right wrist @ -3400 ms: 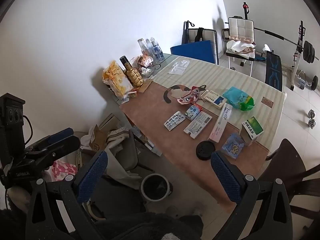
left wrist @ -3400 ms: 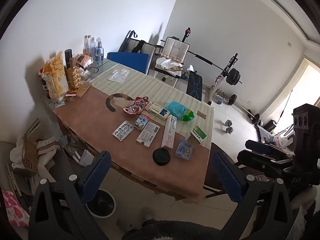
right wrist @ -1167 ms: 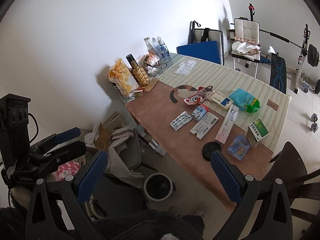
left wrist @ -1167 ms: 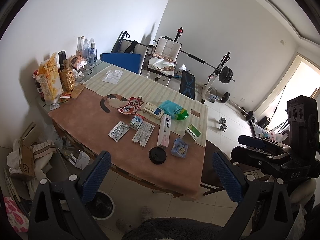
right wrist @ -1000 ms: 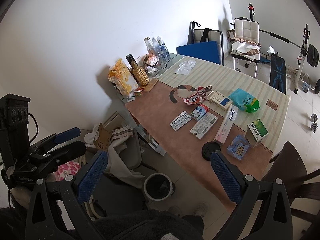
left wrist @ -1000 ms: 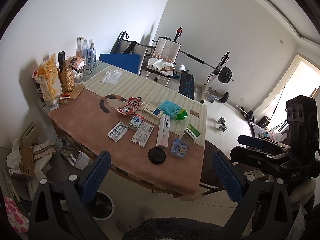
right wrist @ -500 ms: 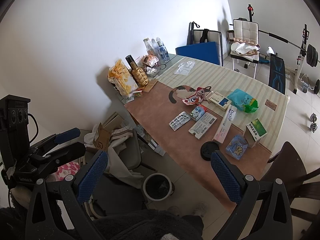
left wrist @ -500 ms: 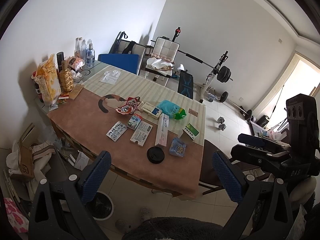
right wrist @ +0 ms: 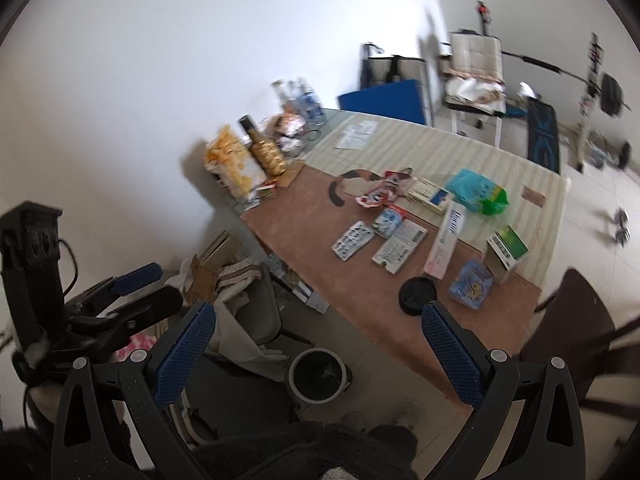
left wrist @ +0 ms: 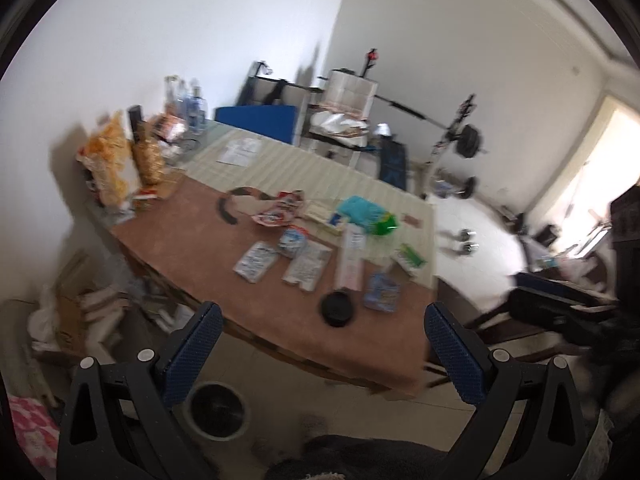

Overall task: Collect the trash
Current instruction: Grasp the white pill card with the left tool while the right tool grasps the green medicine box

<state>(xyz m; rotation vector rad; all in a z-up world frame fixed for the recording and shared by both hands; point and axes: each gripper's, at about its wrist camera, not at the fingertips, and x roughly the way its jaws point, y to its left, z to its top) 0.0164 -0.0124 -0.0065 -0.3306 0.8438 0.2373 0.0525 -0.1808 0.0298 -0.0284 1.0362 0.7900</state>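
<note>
Brown cloth covers the near half of the surface [right wrist: 320, 248], where the trash lies scattered: a silver blister pack [right wrist: 353, 240], a torn white packet [right wrist: 400, 251], a long pink-and-white box [right wrist: 446, 242], a round black lid [right wrist: 417, 295] and a small blue pouch [right wrist: 471, 283]. Both the left gripper [left wrist: 322, 344] and the right gripper [right wrist: 318, 342] hover back from the edge, jaws wide and holding nothing. This looks like the approach, before any pick. Next, one gripper needs to descend onto a flat piece, probably the lid nearest the edge. The round grey bin [right wrist: 318, 374] on the floor beside the surface appears empty, though blur leaves that unsure.
</note>
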